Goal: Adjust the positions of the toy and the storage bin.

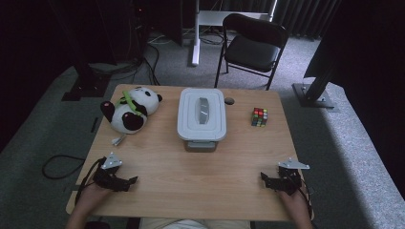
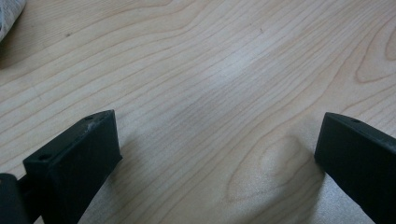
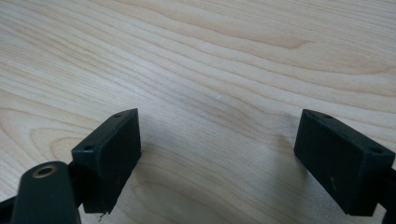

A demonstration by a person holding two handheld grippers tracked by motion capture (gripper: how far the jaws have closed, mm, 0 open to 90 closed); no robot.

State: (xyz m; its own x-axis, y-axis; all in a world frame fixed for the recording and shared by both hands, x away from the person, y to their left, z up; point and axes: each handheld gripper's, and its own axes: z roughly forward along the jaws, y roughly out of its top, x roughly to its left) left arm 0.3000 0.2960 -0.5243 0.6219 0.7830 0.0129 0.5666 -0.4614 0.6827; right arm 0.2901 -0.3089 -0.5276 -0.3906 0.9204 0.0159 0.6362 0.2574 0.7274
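On the wooden table [image 1: 191, 171] a white lidded plastic box [image 1: 202, 113] with a grey handle stands at the middle back. A panda plush toy [image 1: 130, 109] lies at the back left, and a colourful puzzle cube [image 1: 259, 117] sits at the back right. My left gripper [image 1: 128, 182] rests near the front left edge, held by a hand. Its jaws stand wide apart over bare wood [image 2: 215, 140], nothing between them. My right gripper [image 1: 265, 180] lies near the front right edge, also open over bare wood [image 3: 217, 140].
A black folding chair [image 1: 253, 45] stands beyond the table's far edge. A small dark round hole [image 1: 229, 100] marks the tabletop beside the box. Cables [image 1: 59, 164] trail on the grey carpet at the left. A pale object's corner [image 2: 9, 18] shows in the left gripper view.
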